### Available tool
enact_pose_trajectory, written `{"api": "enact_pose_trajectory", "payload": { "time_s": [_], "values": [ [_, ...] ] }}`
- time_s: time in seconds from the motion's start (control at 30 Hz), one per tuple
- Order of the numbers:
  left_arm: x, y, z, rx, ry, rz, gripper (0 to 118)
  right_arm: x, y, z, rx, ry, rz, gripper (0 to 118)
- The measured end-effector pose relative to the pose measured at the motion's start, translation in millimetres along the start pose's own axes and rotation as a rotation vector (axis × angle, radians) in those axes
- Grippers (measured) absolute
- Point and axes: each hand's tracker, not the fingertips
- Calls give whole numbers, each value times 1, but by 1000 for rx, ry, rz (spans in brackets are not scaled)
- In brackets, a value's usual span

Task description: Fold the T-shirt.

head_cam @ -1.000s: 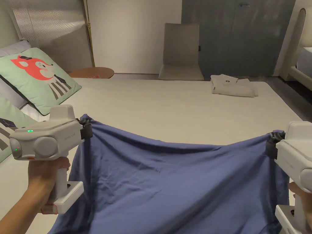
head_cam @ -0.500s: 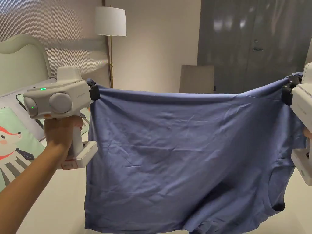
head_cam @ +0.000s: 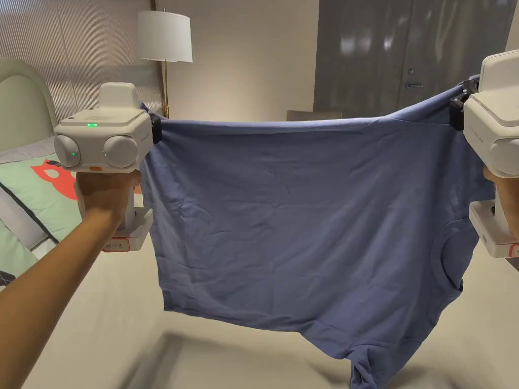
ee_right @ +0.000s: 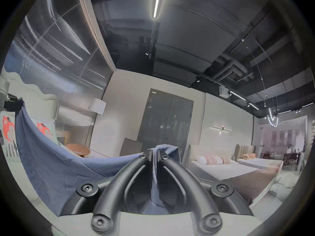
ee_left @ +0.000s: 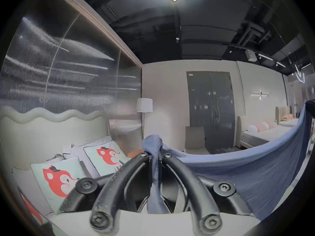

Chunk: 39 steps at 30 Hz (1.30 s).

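T-shirts: 1, blue T-shirt [head_cam: 304, 212] hanging spread above the bed [head_cam: 101, 324] | hand-held grippers: 2, left hand-held gripper [ee_left: 155, 156] and right hand-held gripper [ee_right: 154, 156] each clamped on one top corner | fox pillows [ee_left: 109, 158]: 2

Blue T-shirt [head_cam: 304, 212]: plain, lightly creased, held up in the air and spread wide, hanging sideways. Top edge sags a little between its two pinched corners, right corner higher. Round neck opening at the right edge, low down. One sleeve droops at the bottom, just above the bed [head_cam: 91, 324]. Lower edge slants down toward the right.
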Motion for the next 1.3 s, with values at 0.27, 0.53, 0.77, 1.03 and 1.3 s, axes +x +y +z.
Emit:
{"api": "enact_pose_trajectory", "payload": {
  "time_s": [0.27,0.53,0.77,1.03,1.3],
  "values": [
    [5,-92,-18,-149,-2,-47,1,-19,-95,-19,-132,49,-6,5],
    [-7,-209,19,-315,-23,-71,1,-35,-201,31,-353,123,-80,5],
    [-34,-275,104,-455,-56,-74,1,-34,-259,121,-487,183,-171,5],
    [-68,-320,208,-564,-45,-29,1,-31,-270,246,-557,244,-208,5],
    [-92,-339,303,-634,-76,-39,1,-12,-286,359,-651,235,-304,5]
  ]
}}
